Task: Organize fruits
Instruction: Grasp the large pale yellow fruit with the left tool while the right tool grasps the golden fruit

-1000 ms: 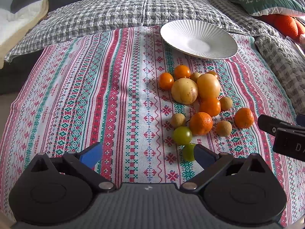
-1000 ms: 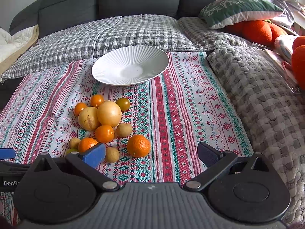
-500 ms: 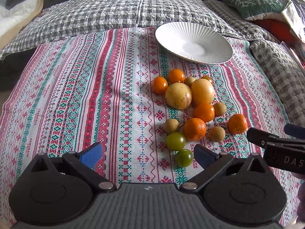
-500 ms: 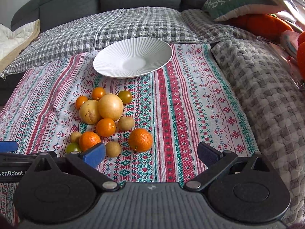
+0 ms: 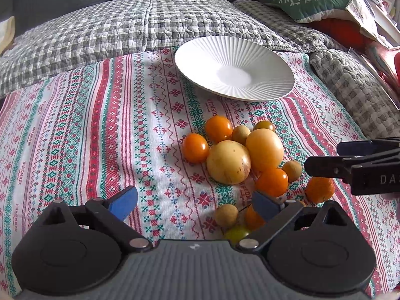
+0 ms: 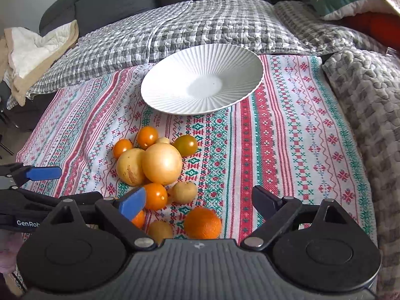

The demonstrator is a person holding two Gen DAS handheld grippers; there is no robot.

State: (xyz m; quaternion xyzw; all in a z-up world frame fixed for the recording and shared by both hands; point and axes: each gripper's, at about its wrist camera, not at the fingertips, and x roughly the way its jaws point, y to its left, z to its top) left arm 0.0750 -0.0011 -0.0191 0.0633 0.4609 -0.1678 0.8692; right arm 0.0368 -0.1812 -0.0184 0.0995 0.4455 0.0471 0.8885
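**Both grippers closing in on the fruit pile, nothing picked yet**

Step in hand, as I judge it: the approach before a first pick. The left gripper [image 5: 195, 201] is hanging wide over the near edge of the pile, its jaws having just been narrowing a little, with only cloth and a small tan fruit [image 5: 226, 215] showing between them. The right gripper [image 6: 197, 200] is also standing wide, jaws having just been closing in, with a mandarin [image 6: 203, 222] lying between them, pads not pressing on it.

The fruits are sitting clustered on the tablecloth [image 5: 100, 137], just in front of the white plate [image 6: 160, 85], which is holding nothing.

Next move, in my reading: settle the right jaws around the mandarin, close, and carry it to the plate.

Materials:
- Plate: glossy, round, shallow, with radiating ribs.
- Tablecloth: woven, striped in red, green and white.
- Two large yellow fruits [image 5: 228, 162]: smooth, round, touching each other; likely to roll if nudged.
- Orange tomatoes [image 5: 195, 148]: shiny, taut-skinned.
- Mandarin: dimpled peel.
- Quilted grey checked cover [image 6: 175, 30] behind, soft and puffy.
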